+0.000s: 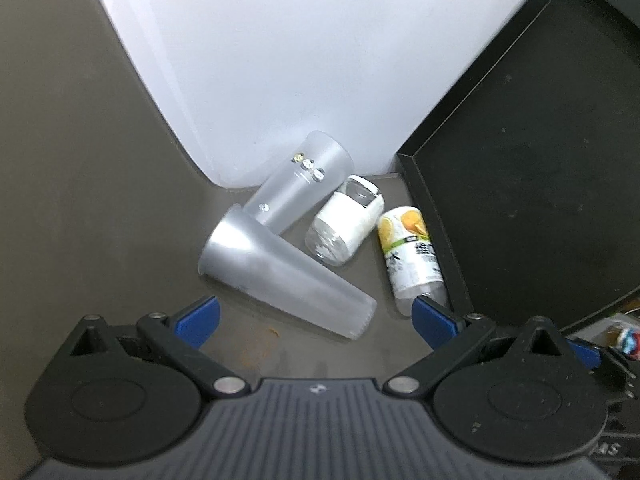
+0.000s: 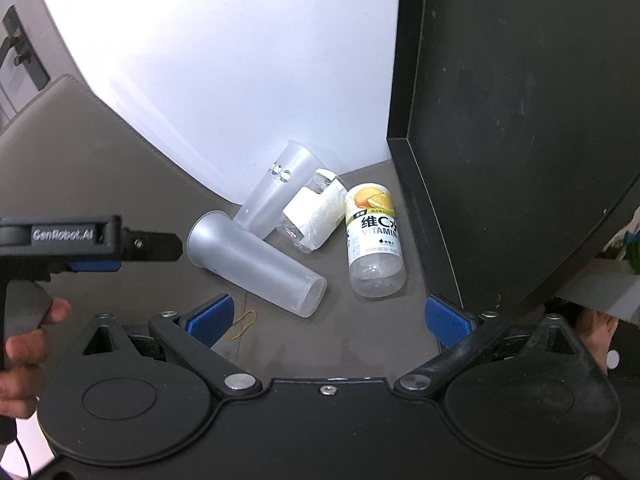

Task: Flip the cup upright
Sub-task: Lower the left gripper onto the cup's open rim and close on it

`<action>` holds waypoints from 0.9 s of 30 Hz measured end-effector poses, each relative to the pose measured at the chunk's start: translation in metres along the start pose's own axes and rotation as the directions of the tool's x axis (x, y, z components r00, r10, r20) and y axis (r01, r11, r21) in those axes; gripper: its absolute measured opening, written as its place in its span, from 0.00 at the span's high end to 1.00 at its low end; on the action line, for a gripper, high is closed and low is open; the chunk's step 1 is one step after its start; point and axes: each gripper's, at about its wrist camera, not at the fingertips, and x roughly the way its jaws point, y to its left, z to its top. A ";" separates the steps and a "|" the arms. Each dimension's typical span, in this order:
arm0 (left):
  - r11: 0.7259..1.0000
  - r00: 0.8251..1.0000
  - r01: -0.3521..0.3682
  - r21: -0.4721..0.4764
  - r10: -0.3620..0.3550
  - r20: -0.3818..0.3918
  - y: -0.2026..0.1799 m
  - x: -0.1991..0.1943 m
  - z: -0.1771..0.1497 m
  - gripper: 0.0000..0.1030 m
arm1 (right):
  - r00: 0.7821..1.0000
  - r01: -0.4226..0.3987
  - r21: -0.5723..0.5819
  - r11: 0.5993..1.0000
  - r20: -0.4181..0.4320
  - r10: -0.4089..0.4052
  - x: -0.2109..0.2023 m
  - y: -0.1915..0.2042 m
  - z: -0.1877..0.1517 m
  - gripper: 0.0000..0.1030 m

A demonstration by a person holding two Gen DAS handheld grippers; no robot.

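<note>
A frosted plastic cup [image 1: 280,276] lies on its side on the grey table, wide rim to the left, base toward my left gripper [image 1: 316,320]; it also shows in the right wrist view [image 2: 256,262]. A second clear cup [image 1: 300,184] lies on its side behind it, against the white wall, and shows in the right wrist view [image 2: 276,192]. My left gripper is open and empty, just short of the near cup. My right gripper [image 2: 328,320] is open and empty, a little behind the cup. The left gripper's body [image 2: 80,244] shows from the side at left.
A white-labelled clear bottle [image 1: 344,224] and a yellow vitamin drink bottle [image 1: 412,256] lie on their sides right of the cups. A black tray [image 1: 540,160] leans at the right. A rubber band [image 2: 240,325] lies on the table near my right gripper.
</note>
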 end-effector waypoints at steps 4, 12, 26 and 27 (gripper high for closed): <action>0.999 0.999 -0.030 0.043 0.030 -0.017 -0.003 0.016 0.010 0.01 | 1.000 -0.012 0.038 0.999 0.015 0.012 0.004 -0.006 -0.001 0.00; 0.991 0.996 -0.083 0.102 0.084 -0.011 -0.009 0.042 0.031 0.03 | 0.997 -0.059 0.185 0.981 0.058 0.049 0.020 -0.027 -0.006 0.00; 0.948 0.982 -0.183 0.260 0.188 0.004 -0.014 0.094 0.064 0.05 | 0.997 -0.081 0.314 0.946 0.031 0.075 0.043 -0.040 -0.018 0.00; 0.949 0.982 -0.183 0.258 0.189 0.001 -0.014 0.097 0.067 0.06 | 0.997 -0.080 0.318 0.945 0.026 0.075 0.045 -0.041 -0.019 0.00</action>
